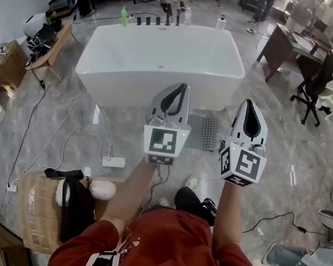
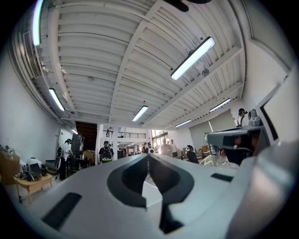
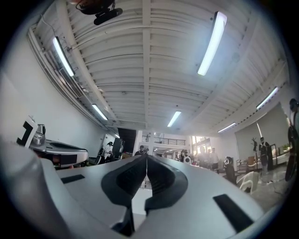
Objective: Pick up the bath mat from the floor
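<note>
Both left gripper [image 1: 182,86] and right gripper [image 1: 248,102] (closed, empty) hang above bath mat [image 1: 208,133].

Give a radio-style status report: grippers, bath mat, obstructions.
Left gripper shut, empty. Right gripper shut, empty. Bath mat flat on floor beside bathtub. Nothing seen on it.

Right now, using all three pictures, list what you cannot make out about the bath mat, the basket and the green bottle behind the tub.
- Bath mat: it shows in the head view only and is too small to tell its material or thickness. Both gripper views point up and across the room, so they miss the floor.
- Basket: in the head view, dark fabric covers its contents.
- Green bottle: in the head view, it is too small for its label to be read.
</note>
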### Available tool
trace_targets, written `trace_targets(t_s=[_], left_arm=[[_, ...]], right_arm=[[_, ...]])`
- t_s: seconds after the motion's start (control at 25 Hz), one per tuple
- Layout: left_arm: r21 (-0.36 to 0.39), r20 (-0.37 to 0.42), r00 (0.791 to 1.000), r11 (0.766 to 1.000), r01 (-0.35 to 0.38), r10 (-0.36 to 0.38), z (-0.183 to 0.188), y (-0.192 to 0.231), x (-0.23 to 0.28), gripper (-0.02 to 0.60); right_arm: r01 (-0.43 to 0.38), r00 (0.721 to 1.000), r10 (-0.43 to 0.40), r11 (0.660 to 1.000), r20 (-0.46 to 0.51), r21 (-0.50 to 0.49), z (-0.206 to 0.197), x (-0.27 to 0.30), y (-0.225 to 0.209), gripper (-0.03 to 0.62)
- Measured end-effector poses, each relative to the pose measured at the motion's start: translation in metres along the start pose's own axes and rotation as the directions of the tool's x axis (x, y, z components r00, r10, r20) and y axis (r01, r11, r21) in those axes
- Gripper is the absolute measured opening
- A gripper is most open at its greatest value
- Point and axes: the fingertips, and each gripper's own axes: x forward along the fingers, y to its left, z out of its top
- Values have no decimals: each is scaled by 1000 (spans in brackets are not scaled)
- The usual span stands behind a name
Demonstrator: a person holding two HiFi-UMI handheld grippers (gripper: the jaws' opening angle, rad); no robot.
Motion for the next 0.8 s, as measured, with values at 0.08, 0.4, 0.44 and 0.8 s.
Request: trace_targets(t_s=[0.08,0.4,0.44,0.8], left_arm=[[-1,-1,1000,1000,3,-3,-1,-1,4,20],[12,-7,1000,1000,13,-12,-8,-5,34,20],[15,-8,1000,1000,12,-12,-9,-5,39,20],[21,-12,999,999,34,-34,-20,-16,102,20]], right_arm=[[1,1000,-1,1000,0,-2,-2,2,-1,12],[5,1000,-5,1000,-8,6,-16,27,-16,12],[6,1000,-6,1000,-9,4,-18,31,-18,12],[23,1000,-23,1000,-15,7,-42,79,-55,12]])
